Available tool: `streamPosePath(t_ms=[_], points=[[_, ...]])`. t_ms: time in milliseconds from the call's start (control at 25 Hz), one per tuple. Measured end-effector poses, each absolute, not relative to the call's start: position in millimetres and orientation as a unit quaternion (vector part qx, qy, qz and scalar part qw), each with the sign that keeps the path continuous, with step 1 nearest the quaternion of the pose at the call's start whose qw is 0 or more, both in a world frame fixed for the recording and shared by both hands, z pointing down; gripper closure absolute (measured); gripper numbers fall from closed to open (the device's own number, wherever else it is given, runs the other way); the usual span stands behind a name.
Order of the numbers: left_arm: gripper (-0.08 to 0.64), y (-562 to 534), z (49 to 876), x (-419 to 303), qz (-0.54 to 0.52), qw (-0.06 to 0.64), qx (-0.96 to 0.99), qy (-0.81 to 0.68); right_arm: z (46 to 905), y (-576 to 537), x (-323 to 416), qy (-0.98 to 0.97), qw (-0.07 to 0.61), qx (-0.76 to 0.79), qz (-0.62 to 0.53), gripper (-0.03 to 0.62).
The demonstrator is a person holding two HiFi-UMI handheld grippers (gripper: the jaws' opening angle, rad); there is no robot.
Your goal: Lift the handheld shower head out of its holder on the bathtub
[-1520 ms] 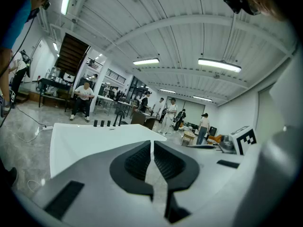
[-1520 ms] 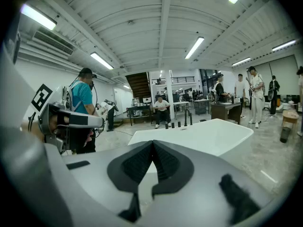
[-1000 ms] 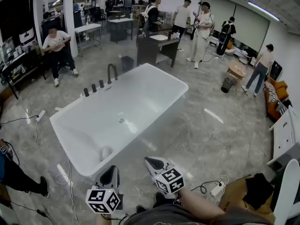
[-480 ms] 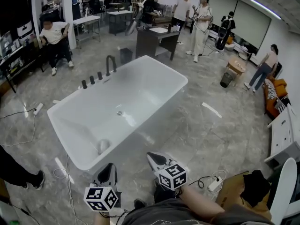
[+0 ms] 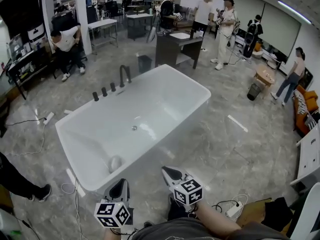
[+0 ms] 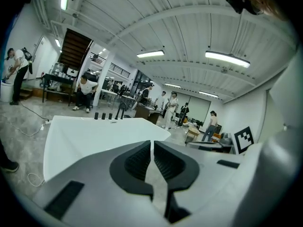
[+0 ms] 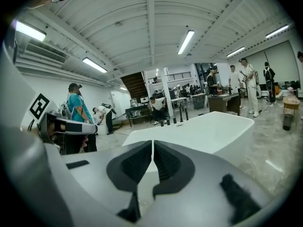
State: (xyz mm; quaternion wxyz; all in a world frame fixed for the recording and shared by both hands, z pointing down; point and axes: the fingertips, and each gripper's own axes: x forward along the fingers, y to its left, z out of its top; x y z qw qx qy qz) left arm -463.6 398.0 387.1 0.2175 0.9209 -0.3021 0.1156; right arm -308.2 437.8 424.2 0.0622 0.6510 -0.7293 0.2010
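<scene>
White bathtub (image 5: 165, 96), drain (image 5: 134, 128) in its floor

tub (image 5: 170, 95): white, rectangular, freestanding on the floor
posts (image 5: 104, 91): three, short, black, upright in a row on the tub's far rim
shower head: likely one post; which, cannot tell

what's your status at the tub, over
Left gripper and right gripper both shut, empty, short of the tub. Black fittings on far rim untouched; can't tell which is the shower head. Tub lies between.
</scene>
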Motion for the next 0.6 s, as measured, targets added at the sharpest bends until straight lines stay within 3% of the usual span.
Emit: streamPosePath(t_ms=[600], points=[[0.528,338,386,-304,0.137,0.203,0.918,-0.312,438,377,-137,-0.726,0.047,0.647,0.228,0.565]])
